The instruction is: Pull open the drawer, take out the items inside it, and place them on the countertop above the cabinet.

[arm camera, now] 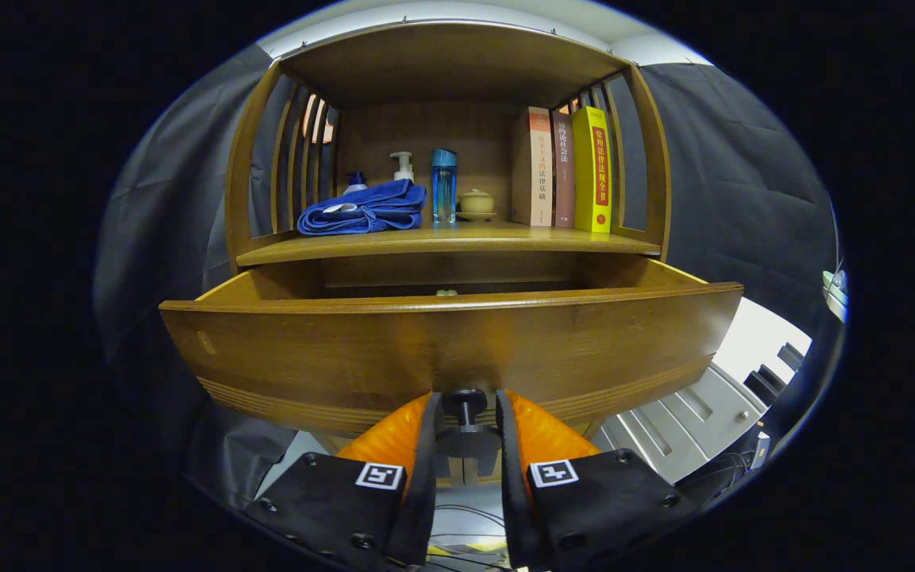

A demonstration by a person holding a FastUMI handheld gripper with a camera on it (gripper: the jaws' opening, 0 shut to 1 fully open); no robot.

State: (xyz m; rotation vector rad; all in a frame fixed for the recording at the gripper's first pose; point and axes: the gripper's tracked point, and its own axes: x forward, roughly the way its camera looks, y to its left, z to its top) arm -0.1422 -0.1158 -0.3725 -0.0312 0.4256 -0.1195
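Note:
The wooden drawer [449, 342] stands pulled out of the cabinet, its curved front close ahead of me. Its dark knob [465, 407] sits between my fingers, and my gripper [465, 401] is shut on it, both fingers pressing its sides. Over the drawer's front rim a small pale item [447, 292] just peeks out; the rest of the drawer's inside is hidden. The countertop [497, 237] lies above the drawer, under a wooden canopy.
On the countertop lie a folded blue towel [362, 212], a pump bottle [403, 166], a blue bottle [443, 184], a small lidded jar [476, 202] and three upright books [565, 168]. Slatted sides close both ends. A white cabinet [688, 421] stands low on the right.

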